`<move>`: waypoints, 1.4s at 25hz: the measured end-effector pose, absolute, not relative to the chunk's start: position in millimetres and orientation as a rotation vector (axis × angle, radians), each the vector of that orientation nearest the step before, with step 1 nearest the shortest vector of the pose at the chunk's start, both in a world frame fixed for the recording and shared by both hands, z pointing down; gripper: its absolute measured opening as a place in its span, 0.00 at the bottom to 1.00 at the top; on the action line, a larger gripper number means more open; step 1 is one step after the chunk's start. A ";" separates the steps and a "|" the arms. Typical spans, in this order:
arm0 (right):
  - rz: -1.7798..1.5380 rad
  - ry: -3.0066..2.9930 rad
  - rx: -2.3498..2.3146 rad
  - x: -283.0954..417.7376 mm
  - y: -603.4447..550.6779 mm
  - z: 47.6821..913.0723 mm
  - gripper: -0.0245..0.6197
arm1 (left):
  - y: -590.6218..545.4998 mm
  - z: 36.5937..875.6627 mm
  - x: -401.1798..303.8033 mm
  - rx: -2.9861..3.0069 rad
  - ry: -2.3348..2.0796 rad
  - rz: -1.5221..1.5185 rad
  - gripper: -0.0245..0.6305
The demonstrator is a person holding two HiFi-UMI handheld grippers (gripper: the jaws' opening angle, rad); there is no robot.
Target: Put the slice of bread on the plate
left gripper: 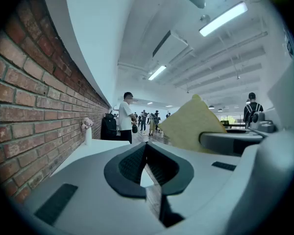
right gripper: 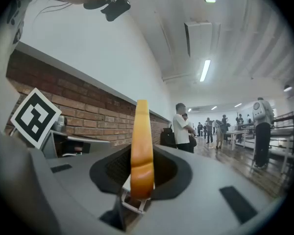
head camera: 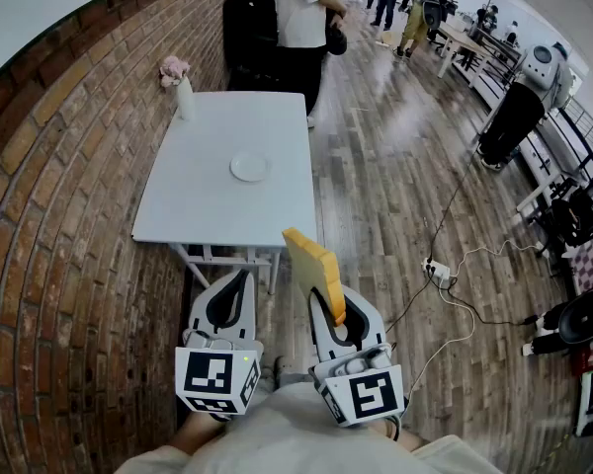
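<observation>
1. Your left gripper (left gripper: 146, 147): the jaws are pressed together with nothing between them. You hold it low in front of your body, just beside the right one.
2. Your right gripper (head camera: 334, 309): the jaws pinch the bread (head camera: 310, 262) by its lower end. The slice stands upright above the jaws, its brown crust edge facing back toward you. It is in the air over the floor, short of the bench.
3. Floor (head camera: 395, 186): wood planks. A power strip (head camera: 437, 270) with trailing cables lies to the right of your grippers.
4. Bench (head camera: 198, 205): white and ahead of both grippers. Its left side runs along the brick wall (head camera: 59, 225).
5. Plate (head camera: 249, 167): white and round. It lies near the middle of the bench, well apart from the bread.
6. Vase (head camera: 185, 97): white, holding pink flowers. It stands upright at the bench's far left corner, next to the wall.
7. Person (head camera: 301, 18): stands just beyond the bench's far edge. More people stand farther down the room.
</observation>
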State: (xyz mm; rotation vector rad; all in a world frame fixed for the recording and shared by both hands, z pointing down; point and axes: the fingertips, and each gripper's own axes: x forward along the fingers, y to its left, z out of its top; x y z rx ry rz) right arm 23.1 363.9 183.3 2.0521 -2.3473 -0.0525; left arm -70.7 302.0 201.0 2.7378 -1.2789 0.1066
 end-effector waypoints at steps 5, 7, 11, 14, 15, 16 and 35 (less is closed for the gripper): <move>-0.068 -2.348 2.059 22.0 363.5 182.5 0.18 | 304.7 204.1 -74.3 2.734 -1.277 0.112 0.05; -0.065 -2.346 2.059 22.3 363.4 183.2 0.18 | 304.9 204.8 -74.3 2.733 -1.276 0.111 0.05; -0.060 -2.345 2.055 21.7 362.8 184.8 0.18 | 304.9 205.0 -74.2 2.733 -1.275 0.110 0.05; -0.055 -2.340 2.052 19.6 360.9 187.2 0.18 | 302.9 206.4 -75.9 2.730 -1.274 0.109 0.05; -0.051 -2.340 2.051 18.9 360.1 188.1 0.18 | 302.0 207.2 -76.7 2.728 -1.274 0.109 0.05; -0.041 -2.342 2.051 18.3 359.1 189.3 0.18 | 301.0 207.8 -77.6 2.726 -1.274 0.109 0.05; 0.017 -2.292 2.140 15.3 336.7 198.8 0.18 | 273.9 220.1 -104.5 2.701 -1.266 0.104 0.05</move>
